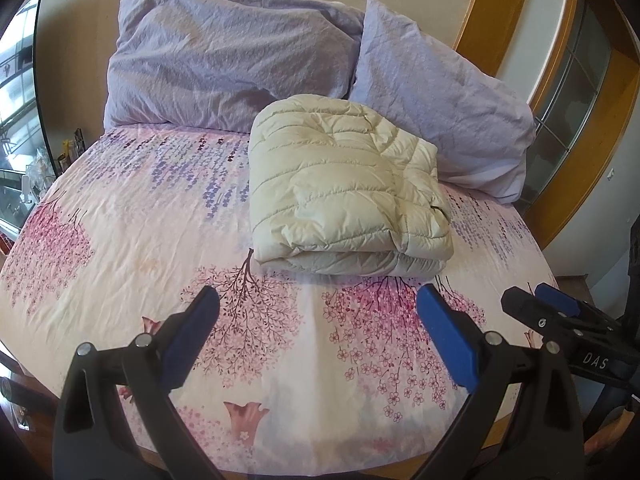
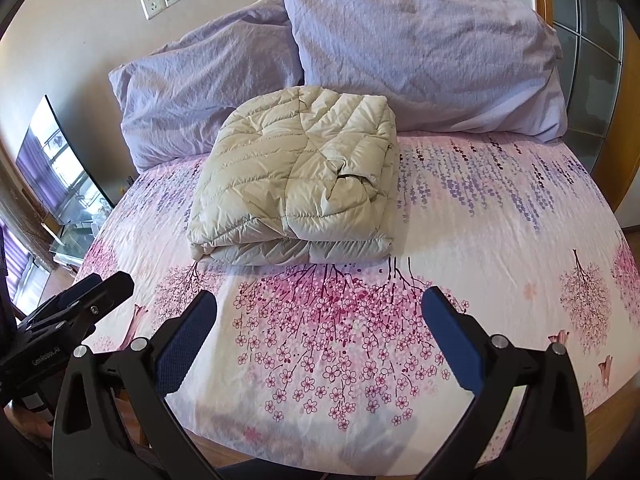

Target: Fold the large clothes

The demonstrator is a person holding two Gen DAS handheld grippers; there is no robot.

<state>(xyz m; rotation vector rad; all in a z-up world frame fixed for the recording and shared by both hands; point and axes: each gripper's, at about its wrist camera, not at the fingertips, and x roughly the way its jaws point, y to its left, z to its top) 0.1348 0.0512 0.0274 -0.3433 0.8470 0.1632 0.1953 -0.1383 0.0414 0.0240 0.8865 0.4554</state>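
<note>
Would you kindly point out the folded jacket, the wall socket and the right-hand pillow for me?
folded jacket (image 2: 292, 172): right wrist view, middle of its quilted top.
wall socket (image 2: 154, 4): right wrist view, centre of its white plate.
right-hand pillow (image 2: 424, 52): right wrist view, middle of its lilac case.

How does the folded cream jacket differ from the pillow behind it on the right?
The cream jacket is quilted and shiny, while the right pillow is lilac, matte and wrinkled. The jacket lies flat in a folded bundle in mid-bed; the pillow leans propped at the head. The jacket looks smaller than the pillow. Both rest on the floral sheet.
</note>
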